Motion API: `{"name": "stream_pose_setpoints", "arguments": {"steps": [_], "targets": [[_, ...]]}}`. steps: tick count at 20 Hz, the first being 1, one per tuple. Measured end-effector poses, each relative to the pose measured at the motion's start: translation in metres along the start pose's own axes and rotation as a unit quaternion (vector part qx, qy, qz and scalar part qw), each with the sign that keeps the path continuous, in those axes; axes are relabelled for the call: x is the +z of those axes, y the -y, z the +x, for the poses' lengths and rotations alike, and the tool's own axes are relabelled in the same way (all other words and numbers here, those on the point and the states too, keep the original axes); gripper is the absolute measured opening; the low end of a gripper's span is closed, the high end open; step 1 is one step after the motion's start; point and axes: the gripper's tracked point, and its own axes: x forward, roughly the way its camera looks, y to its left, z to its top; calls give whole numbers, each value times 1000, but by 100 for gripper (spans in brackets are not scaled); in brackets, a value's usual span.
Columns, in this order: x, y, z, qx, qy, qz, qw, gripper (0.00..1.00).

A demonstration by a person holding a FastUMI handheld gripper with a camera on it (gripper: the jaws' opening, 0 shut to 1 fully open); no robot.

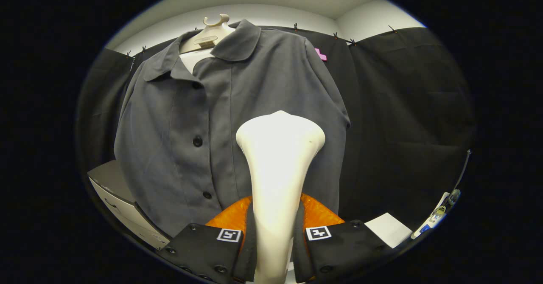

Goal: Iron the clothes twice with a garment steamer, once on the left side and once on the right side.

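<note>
Gripping the white garment steamer [278, 165] by its handle, your gripper [275, 239] is clamping it between both fingers, head raised before the grey shirt [203, 118] on the hanger [211, 31]. You are wanting slow, even vertical passes, keeping the head close against smooth, buttoned cloth hanging just beyond.

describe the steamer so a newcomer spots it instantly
Start at the dark grey buttoned shirt hanging on a cream hanger against the black cloth wall. In front of it rises the white garment steamer, its handle clamped between the gripper jaws. It alone is white with a flared head.
</note>
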Motion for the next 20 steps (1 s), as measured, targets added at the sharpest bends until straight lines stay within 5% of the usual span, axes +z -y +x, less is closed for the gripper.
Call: {"name": "stream_pose_setpoints", "arguments": {"steps": [20], "targets": [[-180,21,-34,-30,-127,29,991,42]]}}
